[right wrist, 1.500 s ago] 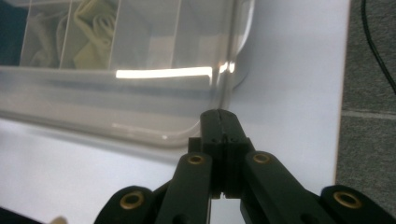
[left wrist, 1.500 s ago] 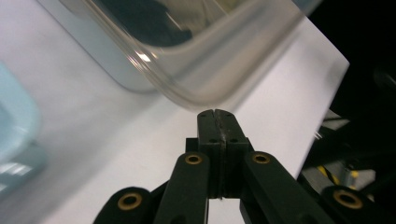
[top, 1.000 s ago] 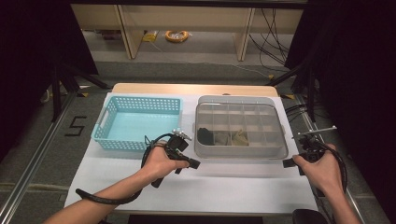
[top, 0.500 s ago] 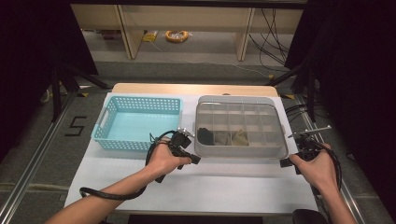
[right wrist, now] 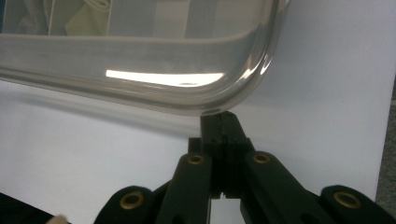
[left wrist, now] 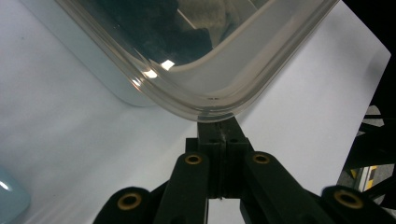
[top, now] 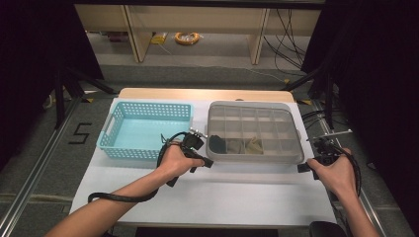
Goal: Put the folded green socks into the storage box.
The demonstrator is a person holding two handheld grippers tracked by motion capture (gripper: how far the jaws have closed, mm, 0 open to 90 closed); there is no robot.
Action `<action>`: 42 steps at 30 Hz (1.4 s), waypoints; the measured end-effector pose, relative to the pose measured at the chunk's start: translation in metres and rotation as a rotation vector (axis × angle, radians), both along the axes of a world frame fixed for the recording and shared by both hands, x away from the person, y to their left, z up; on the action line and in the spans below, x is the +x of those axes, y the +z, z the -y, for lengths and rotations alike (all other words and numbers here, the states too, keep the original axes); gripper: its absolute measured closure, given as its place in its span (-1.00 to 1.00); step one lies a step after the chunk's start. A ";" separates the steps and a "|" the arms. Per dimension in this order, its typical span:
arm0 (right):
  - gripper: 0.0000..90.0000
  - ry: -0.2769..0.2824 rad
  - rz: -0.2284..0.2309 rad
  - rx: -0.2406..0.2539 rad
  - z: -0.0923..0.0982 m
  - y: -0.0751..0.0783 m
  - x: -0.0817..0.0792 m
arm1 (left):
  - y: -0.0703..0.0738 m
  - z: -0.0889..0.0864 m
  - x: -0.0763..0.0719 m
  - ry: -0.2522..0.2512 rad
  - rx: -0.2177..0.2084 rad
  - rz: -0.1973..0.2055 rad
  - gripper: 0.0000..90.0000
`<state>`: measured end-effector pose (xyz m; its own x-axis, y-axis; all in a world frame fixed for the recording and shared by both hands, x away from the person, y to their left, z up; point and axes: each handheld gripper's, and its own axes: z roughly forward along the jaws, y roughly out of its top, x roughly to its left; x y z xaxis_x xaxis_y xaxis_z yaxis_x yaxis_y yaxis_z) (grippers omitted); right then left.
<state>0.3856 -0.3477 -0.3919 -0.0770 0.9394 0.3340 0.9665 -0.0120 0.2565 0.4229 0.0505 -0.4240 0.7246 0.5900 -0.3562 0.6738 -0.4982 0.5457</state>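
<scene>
A clear lidded compartment box (top: 254, 129) stands on the white table, with dark and pale items in its front cells. My left gripper (top: 209, 163) is shut, and its tips meet the box's front left corner. In the left gripper view, the closed jaws of the left gripper (left wrist: 218, 126) poke just under the rounded lid rim (left wrist: 210, 100). My right gripper (top: 301, 168) is shut too, at the box's front right corner. In the right gripper view, the tips of the right gripper (right wrist: 219, 117) sit under the lid's corner edge (right wrist: 205, 100). Nothing shows between either pair of jaws.
A light blue plastic basket (top: 112, 127) sits left of the box, close to my left hand. White table surface (top: 247, 197) stretches in front of both hands. Black cables trail from each gripper. Past the far table edge are a floor and shelving.
My left hand has shifted a little to the right, bringing its gripper up to the box's front left corner. The right hand has barely moved.
</scene>
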 end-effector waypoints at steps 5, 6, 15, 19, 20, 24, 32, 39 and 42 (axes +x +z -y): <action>1.00 0.009 0.019 -0.016 0.004 0.000 0.004 | 0.001 0.002 0.005 0.011 0.003 -0.009 1.00; 1.00 -0.047 0.001 -0.010 0.001 0.000 0.004 | 0.001 0.002 0.006 0.007 0.007 -0.009 1.00; 1.00 -0.030 0.033 -0.013 0.006 -0.001 0.010 | 0.002 0.005 0.014 0.016 0.012 -0.028 1.00; 1.00 -0.074 0.021 0.013 0.004 0.002 0.011 | 0.003 0.005 0.016 0.025 0.011 -0.026 0.99; 1.00 -0.076 0.028 0.013 0.004 0.002 0.011 | 0.003 0.005 0.016 0.028 0.014 -0.033 1.00; 1.00 -0.009 0.062 -0.028 0.012 0.003 0.012 | 0.003 0.005 0.016 0.024 0.007 -0.034 0.99; 1.00 -0.107 0.110 0.016 0.012 0.015 0.008 | 0.014 -0.007 0.008 0.060 -0.065 -0.019 0.98; 0.80 -0.135 0.126 0.054 0.016 0.020 0.012 | 0.028 -0.020 0.007 0.143 -0.132 0.023 0.86; 0.68 -0.147 0.115 0.081 0.015 0.018 0.015 | 0.026 -0.024 0.012 0.190 -0.140 0.031 0.71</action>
<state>0.4005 -0.3622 -0.3736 0.0174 0.9137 0.4061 0.9171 -0.1763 0.3575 0.4348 0.0741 -0.3979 0.6175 0.6631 -0.4231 0.7299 -0.2825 0.6224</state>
